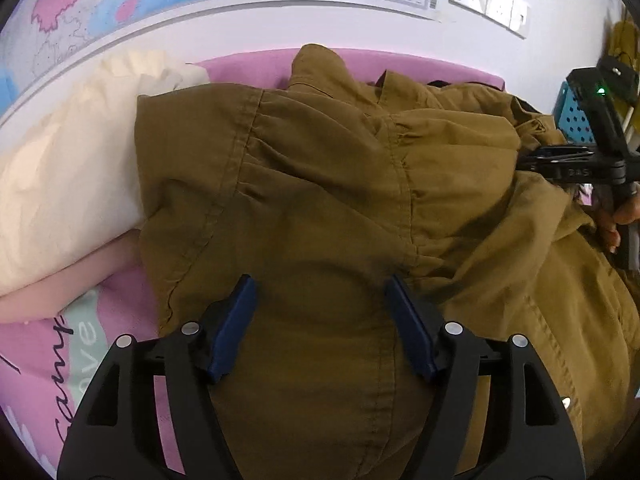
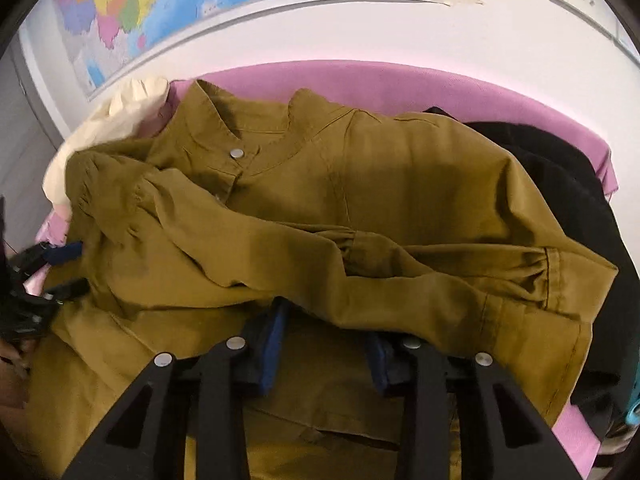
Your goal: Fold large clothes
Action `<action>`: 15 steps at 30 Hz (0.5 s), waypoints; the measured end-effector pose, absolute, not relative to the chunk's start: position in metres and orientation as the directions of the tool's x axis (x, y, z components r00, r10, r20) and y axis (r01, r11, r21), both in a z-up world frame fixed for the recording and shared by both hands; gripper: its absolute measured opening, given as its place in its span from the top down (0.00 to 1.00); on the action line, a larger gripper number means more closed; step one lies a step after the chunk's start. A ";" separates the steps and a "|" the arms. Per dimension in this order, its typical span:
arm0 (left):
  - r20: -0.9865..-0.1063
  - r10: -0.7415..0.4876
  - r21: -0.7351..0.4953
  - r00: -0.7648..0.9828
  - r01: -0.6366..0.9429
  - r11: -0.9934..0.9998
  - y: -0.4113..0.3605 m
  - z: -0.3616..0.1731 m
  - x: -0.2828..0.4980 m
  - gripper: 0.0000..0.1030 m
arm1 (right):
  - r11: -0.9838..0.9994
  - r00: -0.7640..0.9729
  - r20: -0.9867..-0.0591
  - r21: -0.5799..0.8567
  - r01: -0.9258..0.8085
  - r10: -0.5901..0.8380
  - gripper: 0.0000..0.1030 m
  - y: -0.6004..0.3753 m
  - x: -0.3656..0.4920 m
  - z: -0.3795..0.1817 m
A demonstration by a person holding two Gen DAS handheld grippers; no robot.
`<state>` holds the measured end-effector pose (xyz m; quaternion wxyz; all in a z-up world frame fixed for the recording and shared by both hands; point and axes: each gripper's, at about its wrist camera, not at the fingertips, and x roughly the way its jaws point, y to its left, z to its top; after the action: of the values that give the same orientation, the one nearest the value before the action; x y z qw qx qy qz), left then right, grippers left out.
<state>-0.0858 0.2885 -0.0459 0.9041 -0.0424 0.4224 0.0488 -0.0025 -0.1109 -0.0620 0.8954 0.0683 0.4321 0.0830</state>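
An olive-brown jacket (image 1: 328,184) lies spread on the pink bed, collar toward the wall. In the right wrist view the jacket (image 2: 400,184) has both sleeves folded across its front, and a snap button (image 2: 237,154) shows below the collar. My left gripper (image 1: 322,300) is open, its blue fingers (image 1: 236,320) spread just above the jacket's left part. My right gripper (image 2: 324,328) is open, with a sleeve draped over its fingertips, which are partly hidden under the cloth. The right gripper also shows at the right edge of the left wrist view (image 1: 568,160).
A cream pillow (image 1: 68,184) lies left of the jacket. A black garment (image 2: 560,184) lies right of it. The pink sheet (image 1: 48,360) carries printed lettering. A map (image 2: 160,4) and wall sockets (image 1: 488,0) are behind the bed. A blue perforated basket (image 1: 576,120) stands at the right.
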 end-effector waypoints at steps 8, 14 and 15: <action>-0.758 0.059 -0.037 0.649 -0.133 0.990 0.290 -0.043 -0.097 0.32 | 0.931 0.644 -0.674 0.297 -0.212 0.362 0.47 -0.095 -0.041 -0.031; -0.771 0.085 -0.010 0.631 -0.147 0.989 0.283 -0.049 -0.083 0.31 | 0.971 0.596 -0.768 0.167 -0.169 0.235 0.45 -0.077 -0.020 -0.070; -0.772 0.092 -0.004 0.629 -0.149 0.989 0.282 -0.049 -0.081 0.31 | 0.967 0.599 -0.760 0.196 -0.162 0.254 0.47 -0.081 -0.021 -0.069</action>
<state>-0.0811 0.2817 -0.0493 0.9020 -0.0337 0.4252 0.0669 -0.0206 -0.0815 -0.0690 0.8925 0.0532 0.4325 0.1164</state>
